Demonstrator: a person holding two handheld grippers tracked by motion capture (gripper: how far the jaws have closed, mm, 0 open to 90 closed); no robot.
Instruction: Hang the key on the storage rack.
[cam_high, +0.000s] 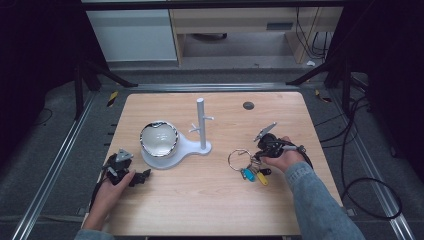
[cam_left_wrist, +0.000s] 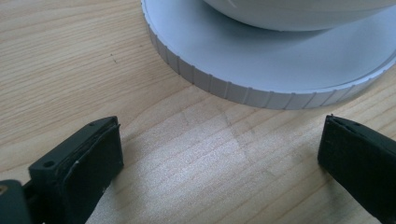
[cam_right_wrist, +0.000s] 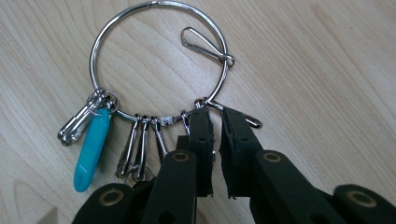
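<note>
A metal key ring (cam_high: 239, 159) lies on the wooden table (cam_high: 200, 200) right of centre, carrying several clips and a blue tag (cam_high: 247, 174), a yellow tag (cam_high: 262, 178) and a black one. My right gripper (cam_high: 257, 156) sits at its right edge. In the right gripper view its jaws (cam_right_wrist: 217, 116) stand almost together, a narrow gap still showing, with their tips at the near edge of the ring (cam_right_wrist: 140, 117) beside the blue tag (cam_right_wrist: 91, 149). My left gripper (cam_high: 140, 172) rests open on the table at the left, nothing between its jaws (cam_left_wrist: 219, 154).
A white stand (cam_high: 201, 125) with an upright post and short pegs rises mid-table. Its round ribbed base (cam_left_wrist: 224, 86) holds a shiny bowl (cam_high: 158, 139), just beyond the left jaws. A dark grommet (cam_high: 248, 105) sits near the far edge.
</note>
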